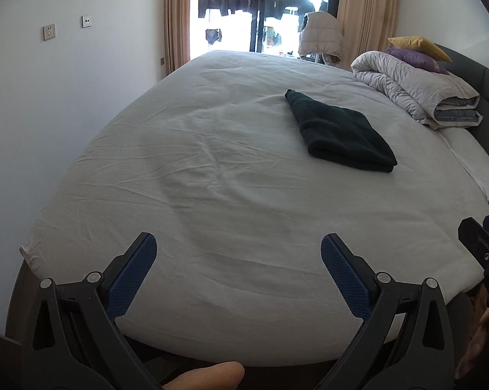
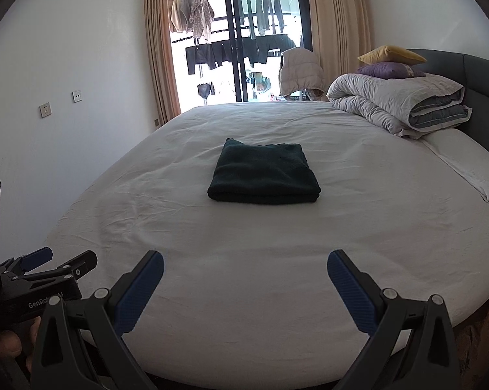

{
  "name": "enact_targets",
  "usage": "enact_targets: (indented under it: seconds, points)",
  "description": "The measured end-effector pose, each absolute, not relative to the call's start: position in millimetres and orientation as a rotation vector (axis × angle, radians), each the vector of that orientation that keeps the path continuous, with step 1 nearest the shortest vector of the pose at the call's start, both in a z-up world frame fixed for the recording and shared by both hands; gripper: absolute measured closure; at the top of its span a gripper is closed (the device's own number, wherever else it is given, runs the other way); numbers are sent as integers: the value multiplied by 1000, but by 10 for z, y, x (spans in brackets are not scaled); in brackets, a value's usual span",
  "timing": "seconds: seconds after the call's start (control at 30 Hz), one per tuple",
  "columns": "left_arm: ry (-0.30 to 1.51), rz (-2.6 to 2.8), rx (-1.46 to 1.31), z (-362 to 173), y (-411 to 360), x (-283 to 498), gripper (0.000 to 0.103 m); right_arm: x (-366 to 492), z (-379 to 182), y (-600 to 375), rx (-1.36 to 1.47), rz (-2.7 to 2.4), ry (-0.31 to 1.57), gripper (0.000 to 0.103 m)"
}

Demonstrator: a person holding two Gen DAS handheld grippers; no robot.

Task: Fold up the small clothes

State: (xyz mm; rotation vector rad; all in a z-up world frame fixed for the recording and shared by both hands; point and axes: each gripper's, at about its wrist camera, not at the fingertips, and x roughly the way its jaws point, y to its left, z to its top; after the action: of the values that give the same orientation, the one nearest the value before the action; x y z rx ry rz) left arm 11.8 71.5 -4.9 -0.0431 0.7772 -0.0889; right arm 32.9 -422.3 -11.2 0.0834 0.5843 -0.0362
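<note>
A dark green garment (image 2: 263, 172) lies folded into a neat rectangle on the white bed sheet (image 2: 244, 243), in the middle of the bed. In the left wrist view it (image 1: 338, 131) lies to the right of centre. My left gripper (image 1: 238, 250) is open and empty above the near edge of the bed, well short of the garment. My right gripper (image 2: 245, 266) is open and empty, also at the near edge, facing the garment. Each gripper shows at the edge of the other's view: the right one (image 1: 481, 237) and the left one (image 2: 59, 260).
A rolled grey duvet (image 2: 400, 104) with a purple pillow (image 2: 390, 70) and a yellow pillow (image 2: 390, 54) lies at the far right by the dark headboard (image 2: 484, 87). A white wall (image 2: 65, 97) runs along the left. A puffy jacket (image 2: 301, 74) hangs by the balcony door.
</note>
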Motion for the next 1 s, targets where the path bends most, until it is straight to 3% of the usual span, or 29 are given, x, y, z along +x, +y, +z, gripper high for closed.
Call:
enact_targets:
  seconds: [1.0]
  points:
    - [800,-54,36,-186,437,199,0,308,-305,-4548,165,-61,620,0]
